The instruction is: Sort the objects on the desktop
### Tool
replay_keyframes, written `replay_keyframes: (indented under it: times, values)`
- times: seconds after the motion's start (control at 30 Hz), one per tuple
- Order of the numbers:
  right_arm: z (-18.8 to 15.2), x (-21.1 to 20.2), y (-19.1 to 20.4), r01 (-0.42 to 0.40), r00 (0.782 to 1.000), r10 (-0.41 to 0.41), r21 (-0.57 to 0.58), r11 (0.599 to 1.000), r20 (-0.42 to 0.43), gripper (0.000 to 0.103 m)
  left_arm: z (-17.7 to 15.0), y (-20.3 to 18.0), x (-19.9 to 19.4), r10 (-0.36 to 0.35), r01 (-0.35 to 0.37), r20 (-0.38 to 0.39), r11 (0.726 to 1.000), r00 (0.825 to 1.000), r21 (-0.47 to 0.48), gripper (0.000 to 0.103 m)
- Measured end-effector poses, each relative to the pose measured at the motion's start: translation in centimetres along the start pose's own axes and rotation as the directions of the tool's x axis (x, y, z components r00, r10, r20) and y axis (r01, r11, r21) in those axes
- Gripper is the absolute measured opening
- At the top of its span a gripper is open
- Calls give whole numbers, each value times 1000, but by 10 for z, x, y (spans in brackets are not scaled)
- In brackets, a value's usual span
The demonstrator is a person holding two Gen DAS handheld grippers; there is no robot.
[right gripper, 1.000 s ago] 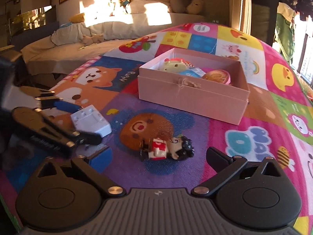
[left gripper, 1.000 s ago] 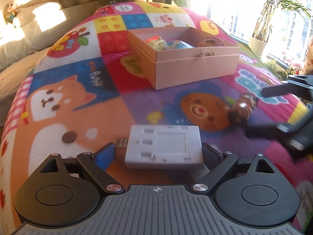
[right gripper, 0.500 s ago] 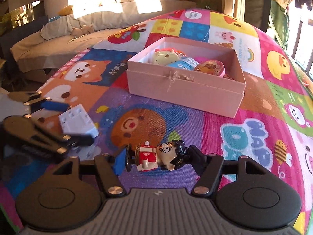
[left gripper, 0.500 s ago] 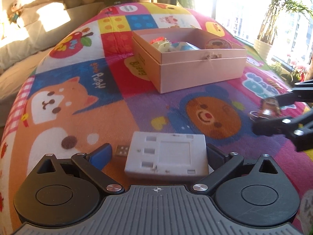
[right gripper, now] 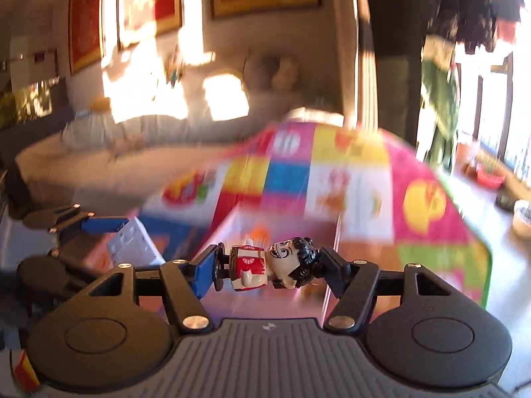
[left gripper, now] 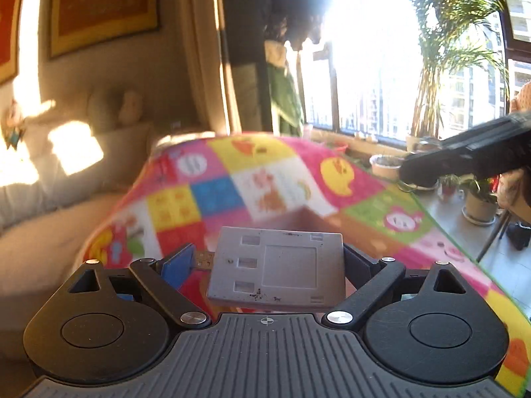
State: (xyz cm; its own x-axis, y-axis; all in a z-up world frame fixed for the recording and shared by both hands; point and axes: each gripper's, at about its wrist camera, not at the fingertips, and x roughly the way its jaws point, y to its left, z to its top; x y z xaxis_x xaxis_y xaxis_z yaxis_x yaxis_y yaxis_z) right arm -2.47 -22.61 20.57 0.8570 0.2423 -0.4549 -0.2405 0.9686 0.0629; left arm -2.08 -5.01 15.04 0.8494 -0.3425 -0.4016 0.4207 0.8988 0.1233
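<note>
While both grippers hang above the patchwork mat, each pinches 1 object:

Left gripper (left gripper: 277, 267): lower centre of the left wrist view, its 2 fingers pressed against the sides of a grey adapter (left gripper: 277, 267), which lies flat between them with a metal USB plug pointing to frame left.

Right gripper (right gripper: 268, 268): lower centre of the right wrist view, fingers closed end to end on a toy figure (right gripper: 268, 267), black hair to frame right, red-and-white body to frame left, lying sideways.

Mat (left gripper: 252, 179): colourful cartoon squares, blurred, filling mid-frame beyond the adapter.

Pink box (right gripper: 282, 232): smeared by blur, directly behind the toy figure in the right wrist view.

Background: sunlit sofa (right gripper: 132, 139) at centre left, potted palm (left gripper: 431, 66) at upper right by the window.
</note>
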Motion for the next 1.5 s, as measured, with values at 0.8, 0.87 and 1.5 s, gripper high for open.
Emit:
replay_keyframes:
  times: [0.8, 0.87, 1.5]
  values:
    - [-64, 64, -13, 15, 998, -4, 183, 983, -60, 103, -106, -5, 37, 87, -135, -250, 974, 964, -183, 103]
    - [-85, 59, -1, 28, 994, -11, 165, 986, -106, 103, -120, -9, 32, 118, -173, -276, 968, 954, -184, 103]
    - [-144, 134, 12, 190, 952, -171, 54, 980, -255, 103, -142, -4, 67, 205, -290, -324, 926, 924, -242, 103]
